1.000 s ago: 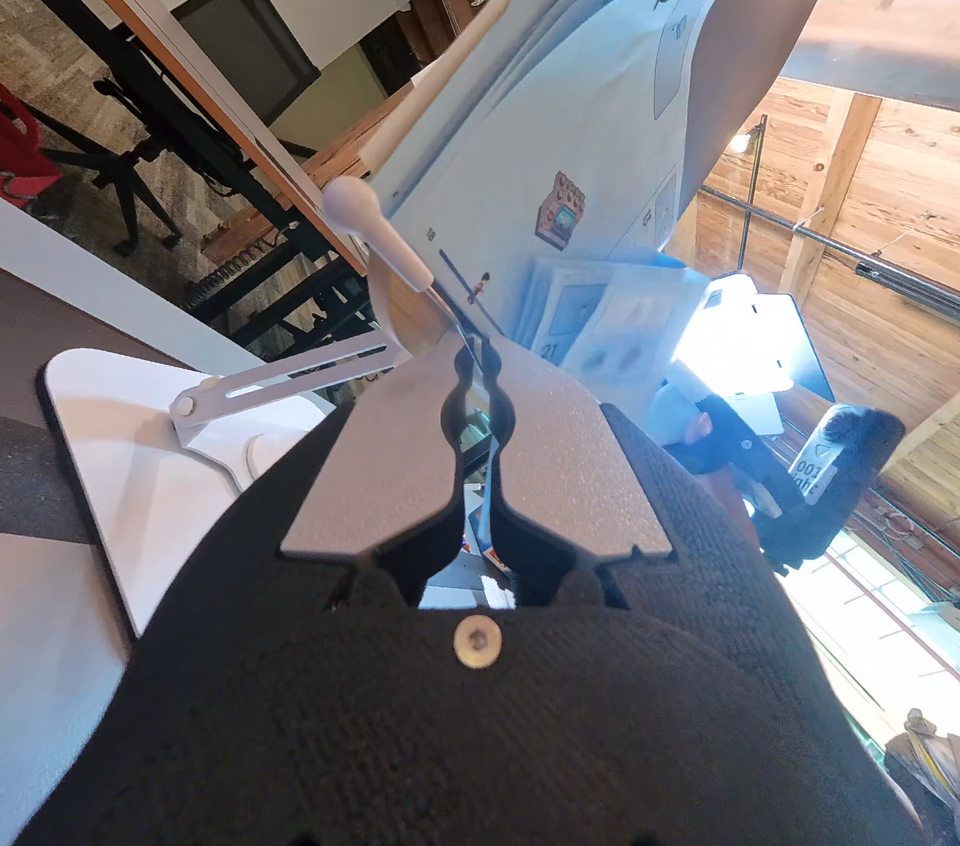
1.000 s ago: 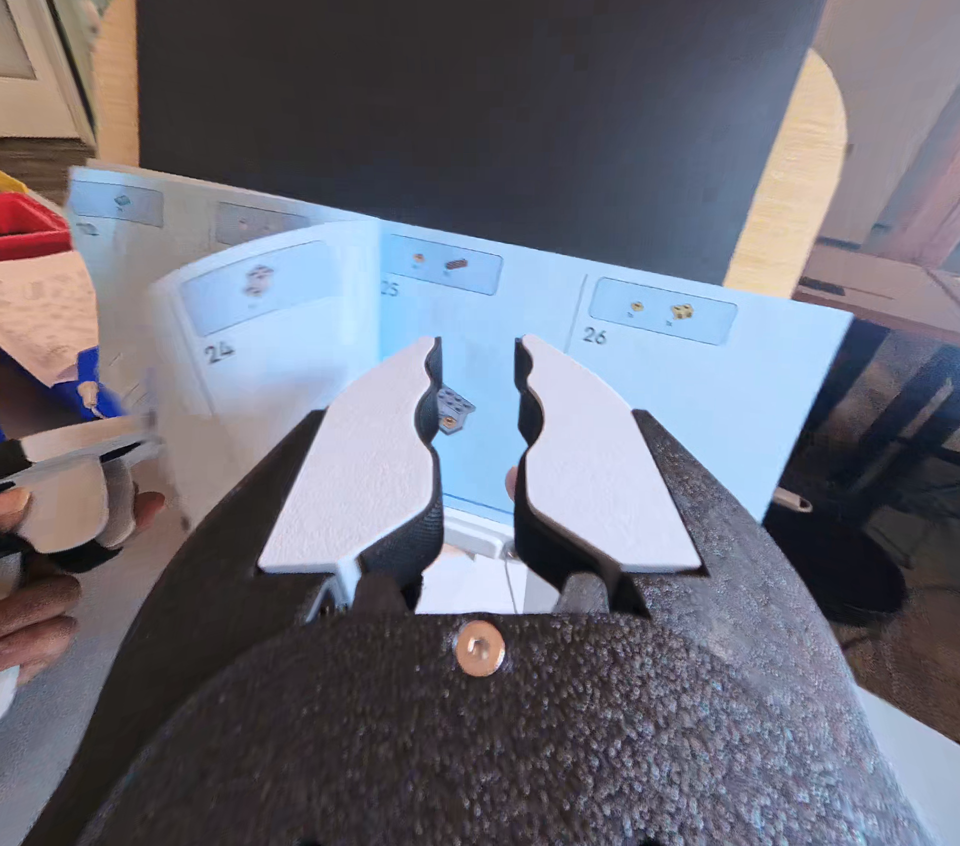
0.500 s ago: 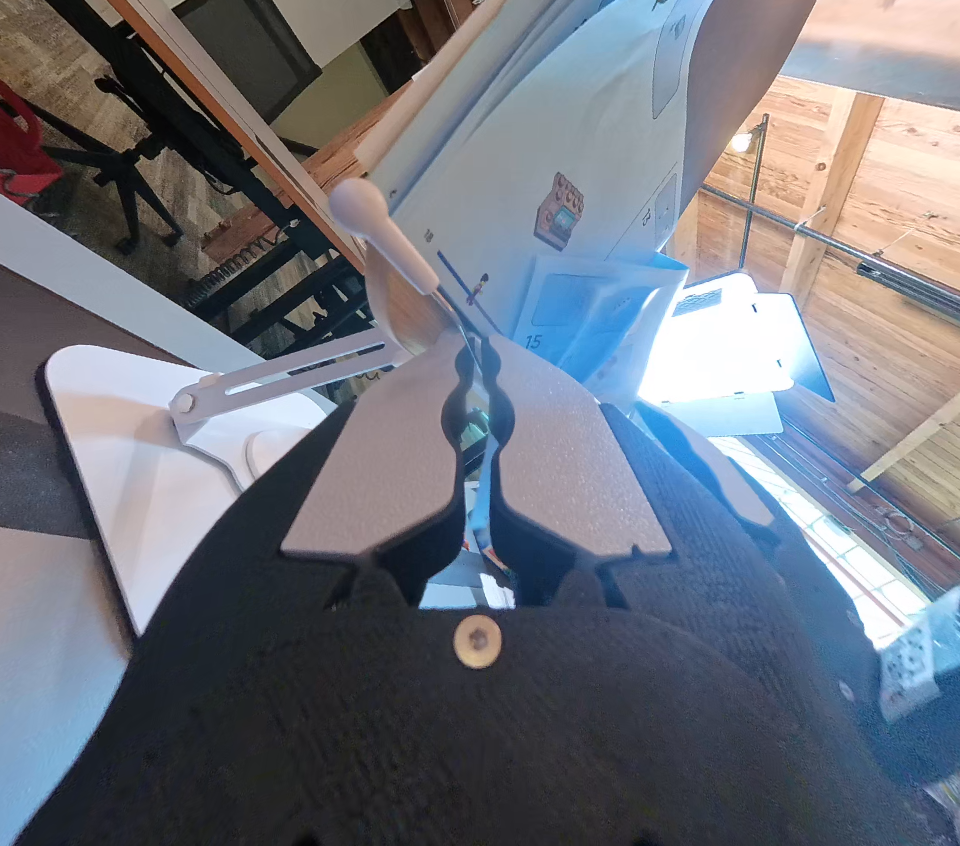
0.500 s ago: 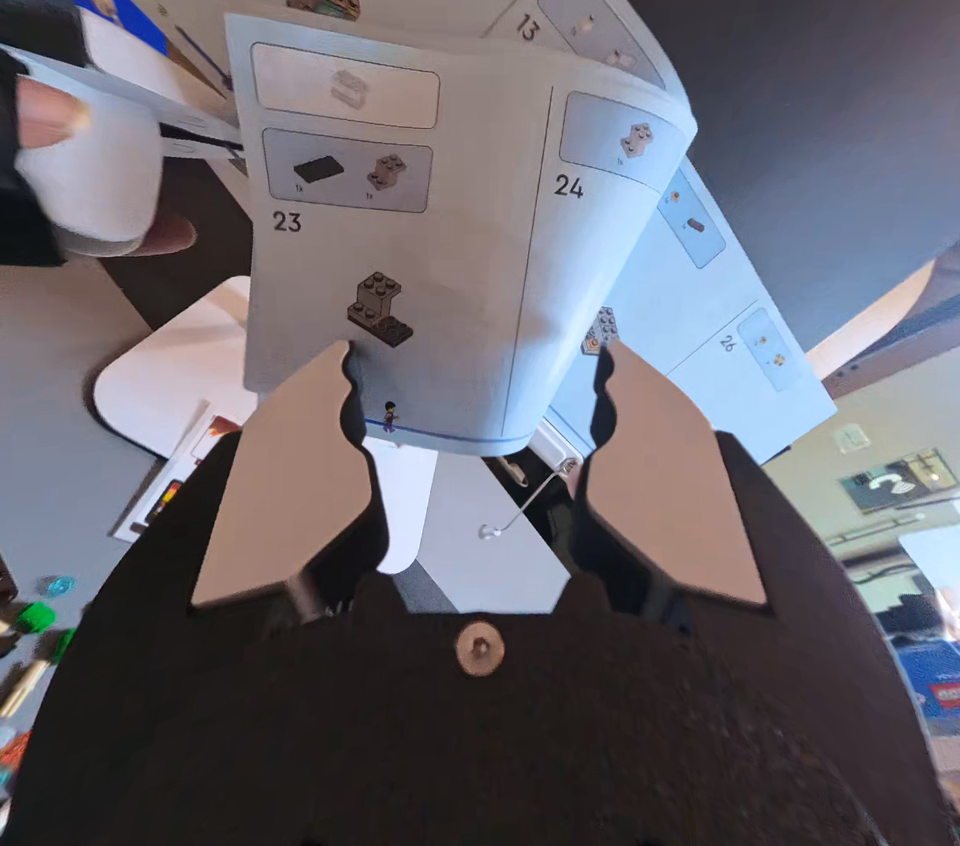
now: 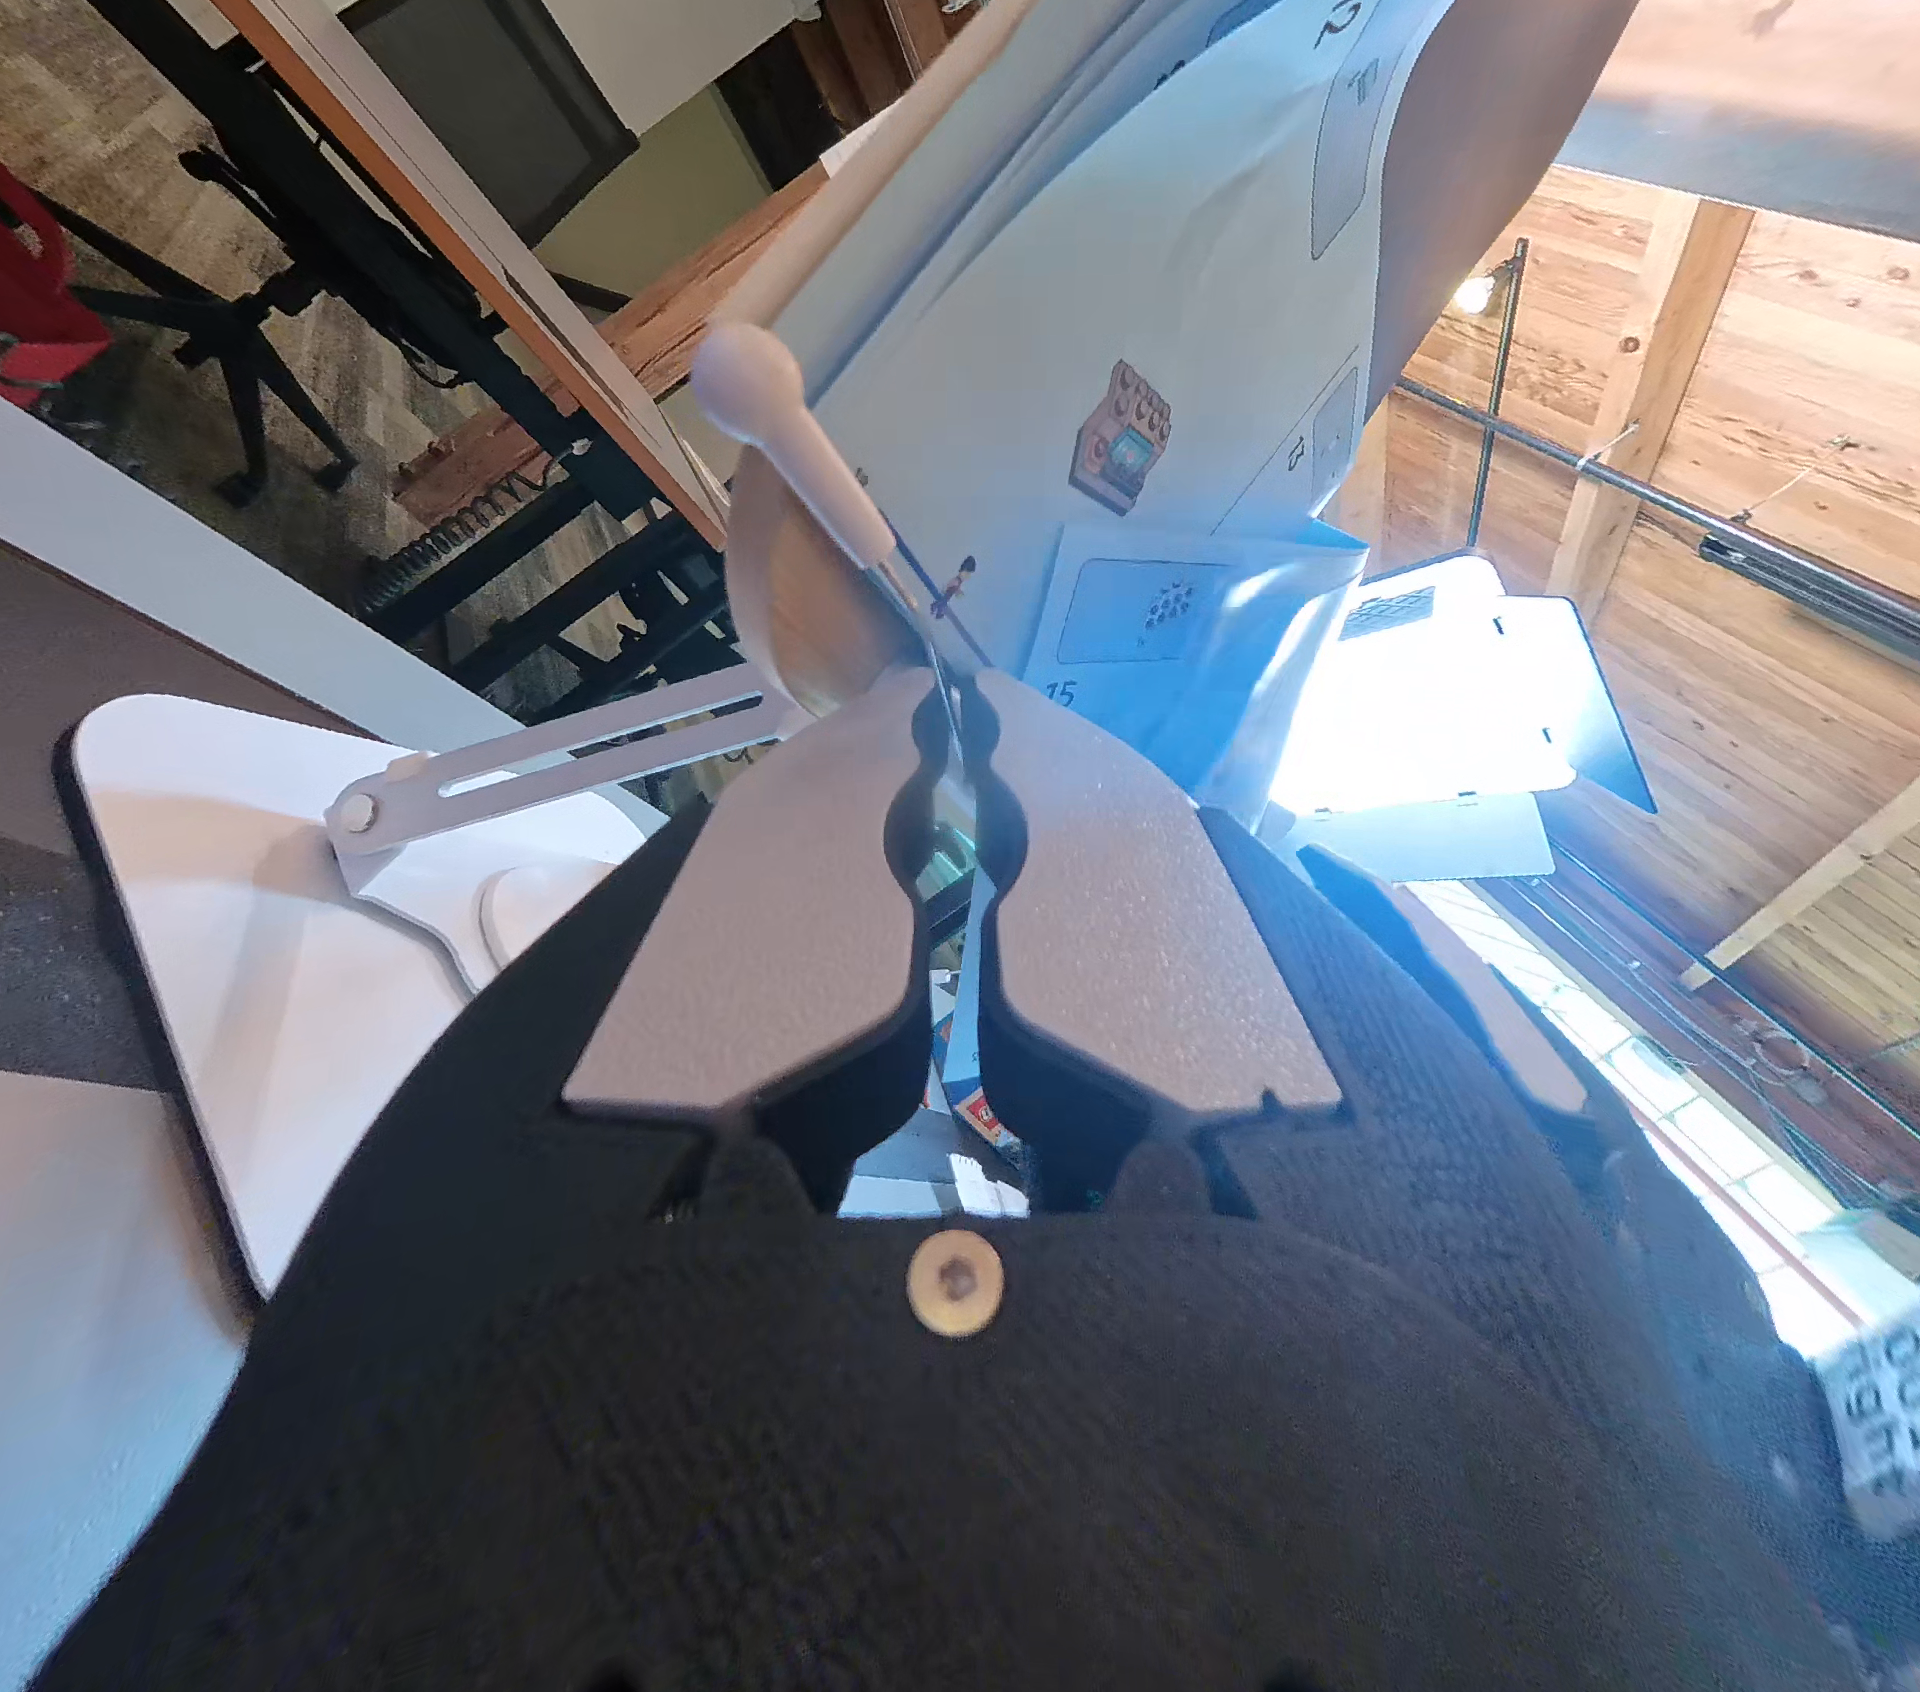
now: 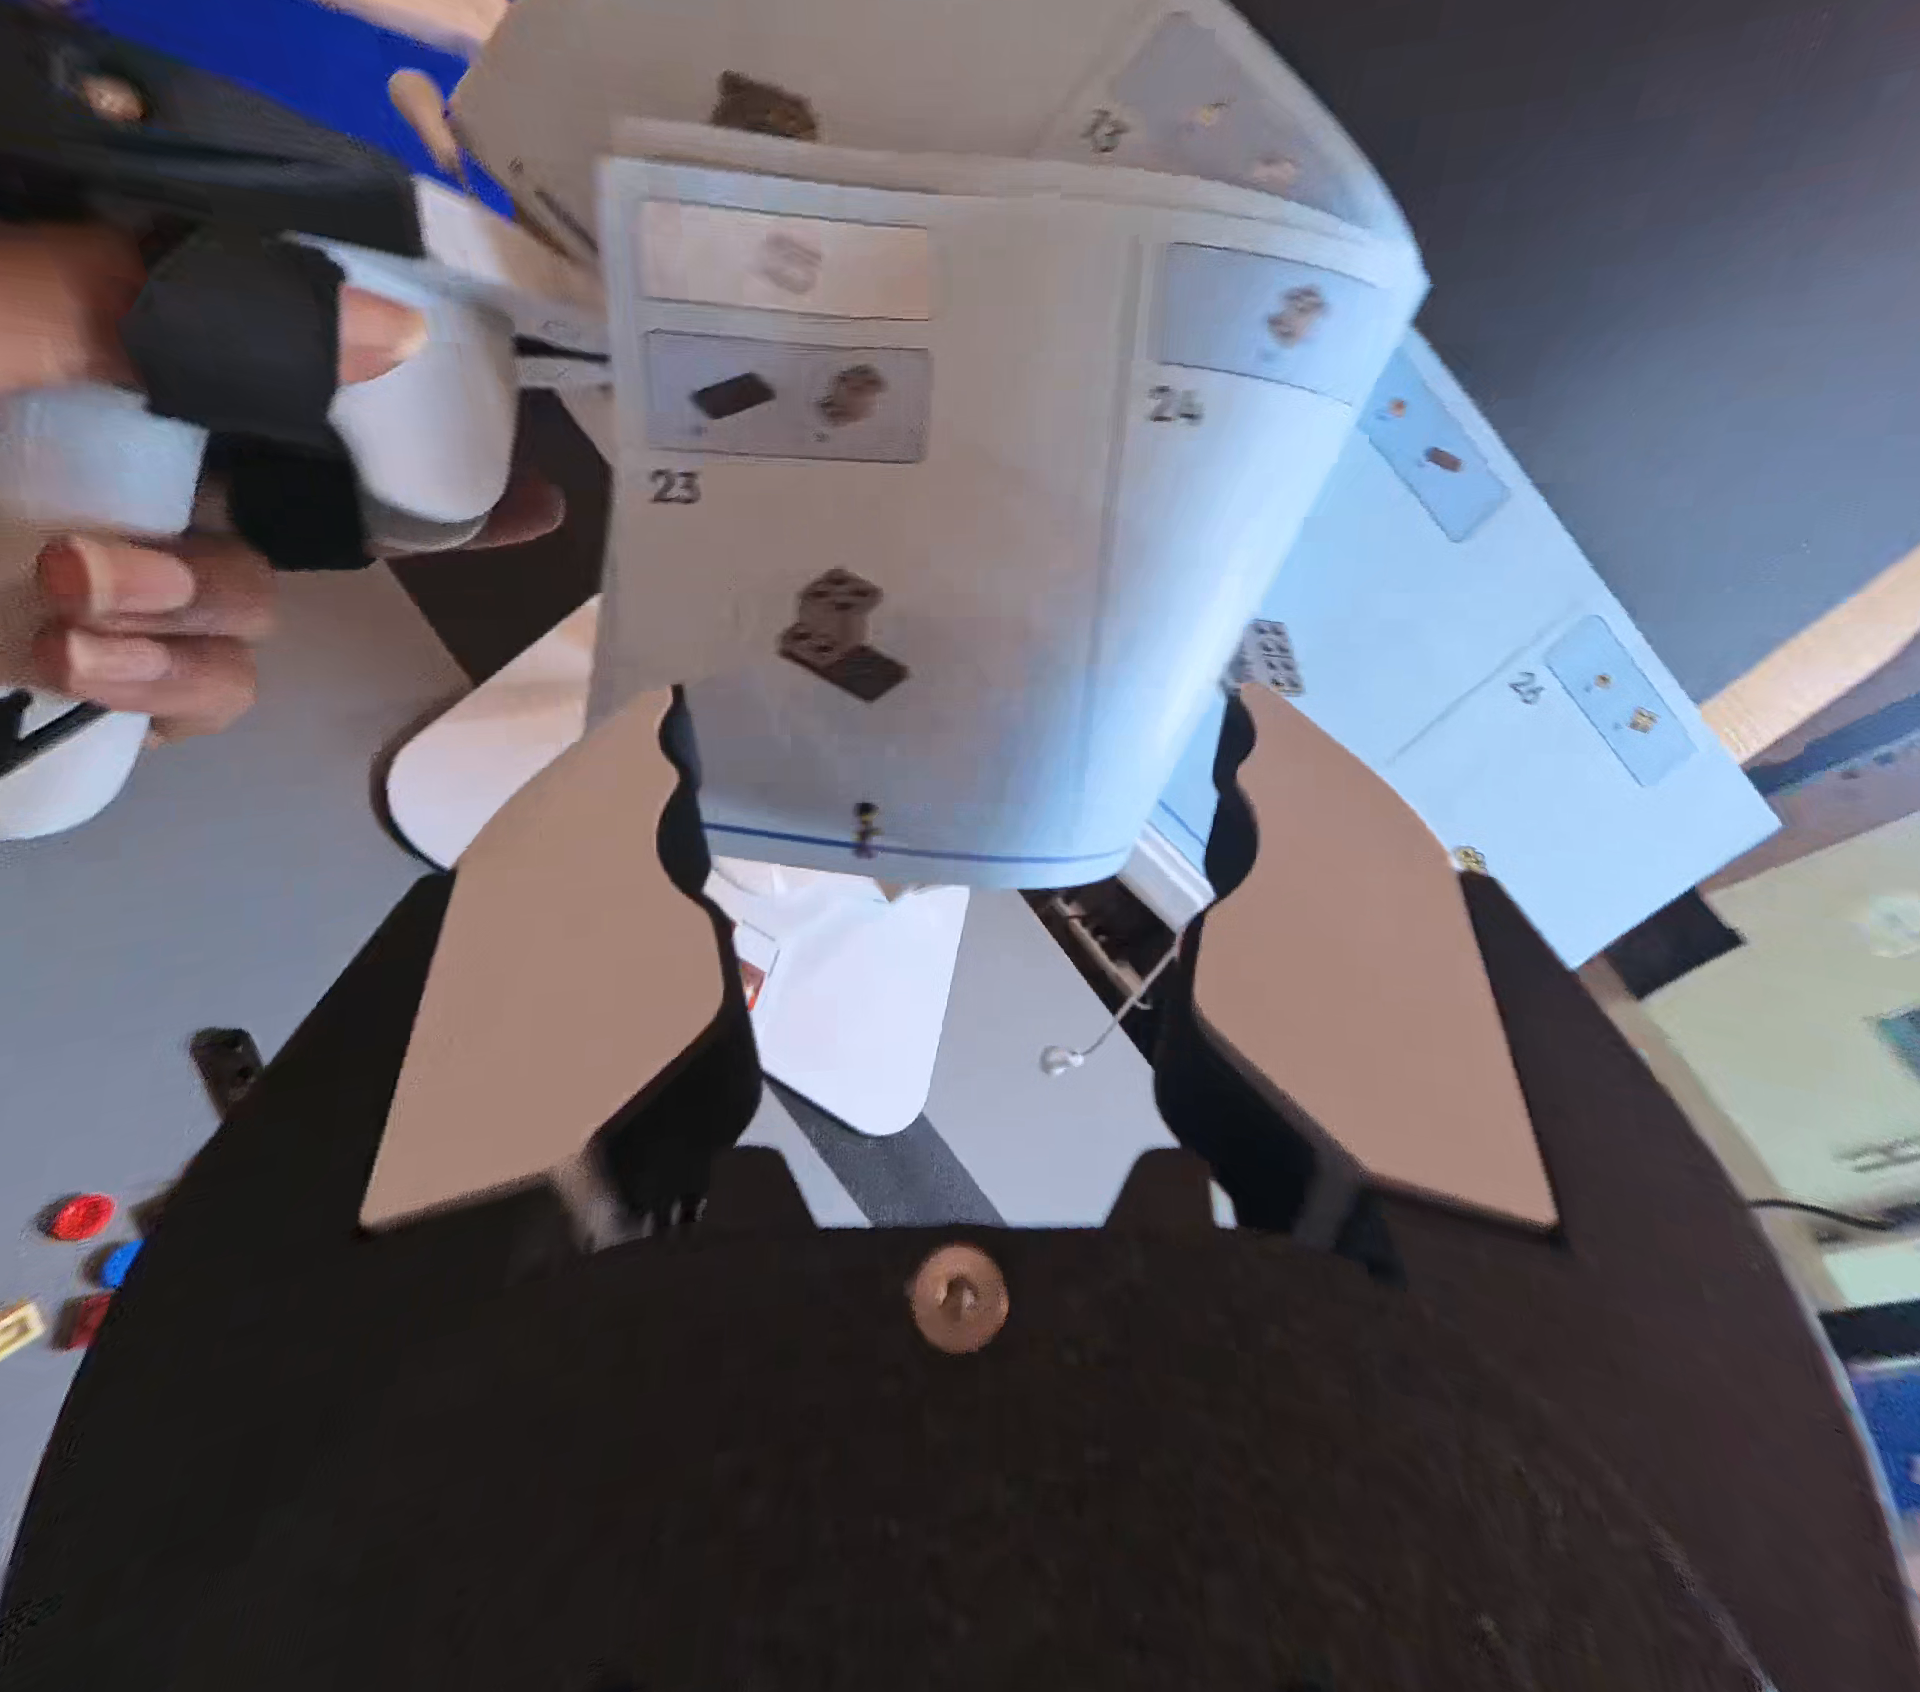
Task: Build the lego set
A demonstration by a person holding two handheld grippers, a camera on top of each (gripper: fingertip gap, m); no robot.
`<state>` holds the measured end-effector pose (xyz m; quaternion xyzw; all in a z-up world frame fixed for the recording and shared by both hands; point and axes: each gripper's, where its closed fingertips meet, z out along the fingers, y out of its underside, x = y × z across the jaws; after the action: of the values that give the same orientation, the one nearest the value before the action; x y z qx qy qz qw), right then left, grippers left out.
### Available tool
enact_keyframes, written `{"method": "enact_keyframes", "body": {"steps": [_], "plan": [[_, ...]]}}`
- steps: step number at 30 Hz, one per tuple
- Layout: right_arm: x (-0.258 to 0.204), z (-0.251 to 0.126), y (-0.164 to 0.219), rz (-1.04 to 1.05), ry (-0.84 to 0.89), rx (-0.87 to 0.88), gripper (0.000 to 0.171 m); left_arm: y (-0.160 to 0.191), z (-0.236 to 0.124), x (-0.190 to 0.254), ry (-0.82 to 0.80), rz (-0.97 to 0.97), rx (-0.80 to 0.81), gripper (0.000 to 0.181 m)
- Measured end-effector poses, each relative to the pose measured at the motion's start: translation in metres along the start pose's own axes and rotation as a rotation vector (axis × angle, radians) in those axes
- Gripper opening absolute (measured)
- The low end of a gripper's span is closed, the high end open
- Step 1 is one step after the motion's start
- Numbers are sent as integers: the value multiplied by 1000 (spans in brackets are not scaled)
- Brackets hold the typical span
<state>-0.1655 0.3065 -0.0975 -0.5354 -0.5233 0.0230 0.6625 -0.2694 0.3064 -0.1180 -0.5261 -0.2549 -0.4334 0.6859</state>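
Between the left gripper (image 5: 954, 712) tips, pinched thin, pale-blue booklet (image 5: 1122, 354) pages are curling, printed with brick diagrams; the right gripper (image 6: 951, 775) is gaping wide, holding nothing.

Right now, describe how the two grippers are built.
Both match: a black, rough-textured body with one brass-coloured screw at its centre, and two flat pale fingers with wavy black inner edges. See the left gripper and the right gripper. In the right wrist view, the left one's handle is black and white, held by a hand. A tag with markings sits on the right gripper's side.
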Motion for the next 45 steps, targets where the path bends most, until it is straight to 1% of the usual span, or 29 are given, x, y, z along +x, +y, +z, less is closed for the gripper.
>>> {"method": "enact_keyframes", "body": {"steps": [2,4,6,8,11,15,20,26,35,39,45], "plan": [[-18,7,6,-51,18,-29,105,1,-1,0,-1,-2,-5,2],[-21,13,16,-78,62,-67,110,1,-1,0,-3,-4,-9,2],[-15,15,20,-132,126,-55,111,1,-1,0,-1,-9,-9,1],[-14,10,16,-223,173,-1,111,0,-1,0,4,-16,-10,1],[-26,-2,11,-396,198,88,110,0,0,0,9,-24,-6,1],[-41,-5,19,-579,203,113,106,-1,0,0,9,-25,-7,1],[-31,-3,16,-651,240,147,94,0,0,0,11,-27,-10,1],[-21,-12,6,-645,236,179,89,0,1,0,16,-30,-8,1],[-9,-24,-6,-543,230,209,84,0,1,0,17,-36,-9,1],[-6,-25,-14,-436,217,222,83,0,1,0,18,-40,-10,1],[22,-25,-17,-250,254,217,81,0,1,0,21,-46,-12,1]]}}
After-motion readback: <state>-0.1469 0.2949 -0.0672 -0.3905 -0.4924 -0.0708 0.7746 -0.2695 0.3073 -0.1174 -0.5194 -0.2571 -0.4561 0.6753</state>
